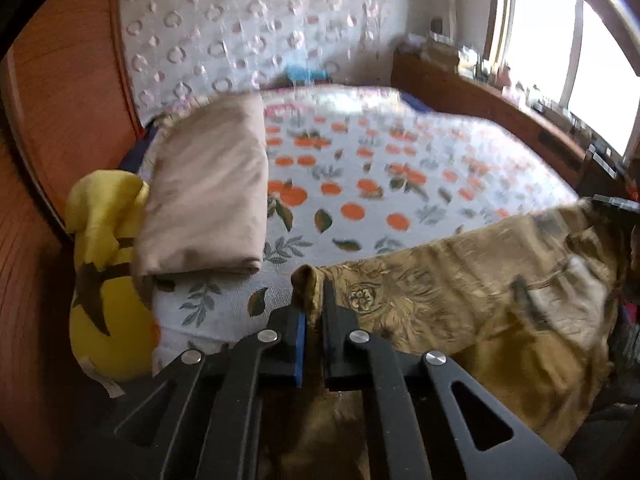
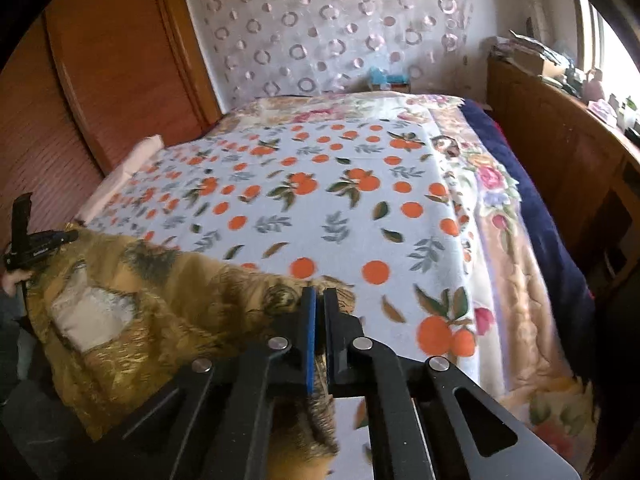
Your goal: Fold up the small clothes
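Both claws are pinching the garment point(image 1: 460, 280), a gold patterned thing stretched between them over the near edge of the bed point(image 1: 380, 168). Left claw point(image 1: 314, 312) has one corner, right claw point(image 2: 319, 320) the other. A folded beige cloth point(image 1: 208, 192) and yellow plush point(image 1: 104, 280) sit off to the left.

- Bed point(image 2: 540, 264) covered by white spread point(image 1: 360, 184) printed with oranges and leaves, extending ahead of both sets of jaws.
- Folded beige cloth point(image 1: 208, 192) lying on spread, ahead and left of left jaws.
- Yellow plush toy point(image 1: 104, 280) at bed edge, left of left jaws, touching beige cloth.
- Gold-brown patterned garment point(image 1: 460, 292) draped over near bed edge, spanning between both sets of jaws.
- Floral quilt point(image 2: 512, 280) and dark blue blanket point(image 2: 560, 248) exposed along bed side, right of right jaws.
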`<state>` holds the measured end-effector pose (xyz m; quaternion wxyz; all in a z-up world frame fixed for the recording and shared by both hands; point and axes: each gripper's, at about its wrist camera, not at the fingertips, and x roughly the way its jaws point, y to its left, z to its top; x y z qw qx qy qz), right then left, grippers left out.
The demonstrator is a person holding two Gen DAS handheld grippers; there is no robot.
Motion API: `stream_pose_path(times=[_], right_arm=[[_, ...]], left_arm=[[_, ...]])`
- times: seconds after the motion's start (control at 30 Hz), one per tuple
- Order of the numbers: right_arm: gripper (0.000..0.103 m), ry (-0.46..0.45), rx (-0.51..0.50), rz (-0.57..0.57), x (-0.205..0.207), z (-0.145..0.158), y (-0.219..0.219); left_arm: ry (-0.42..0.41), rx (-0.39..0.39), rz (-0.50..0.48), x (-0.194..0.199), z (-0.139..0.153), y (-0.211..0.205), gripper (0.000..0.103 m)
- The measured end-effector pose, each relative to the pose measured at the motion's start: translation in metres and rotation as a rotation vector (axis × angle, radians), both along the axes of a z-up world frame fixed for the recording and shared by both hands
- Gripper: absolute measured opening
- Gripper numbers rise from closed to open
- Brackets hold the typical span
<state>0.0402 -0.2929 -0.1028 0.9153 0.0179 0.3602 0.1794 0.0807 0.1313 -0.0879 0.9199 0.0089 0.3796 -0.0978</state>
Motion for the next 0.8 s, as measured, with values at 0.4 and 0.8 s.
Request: stream_pose_path(times=[0.4,0.8], right_arm=[[0.001,-0.017,-0.096,-0.01,-0.061,0.002,0.007],[0.009,-0.087,-0.066,-0.073,-0.048,0.019,-0.005]], left_arm=[[-0.129,-0.07,0.089,-0.085,0.029,0.023,0.006],[-0.115,-0.066,0.082,-0.078,0.018,0.022,0.007]])
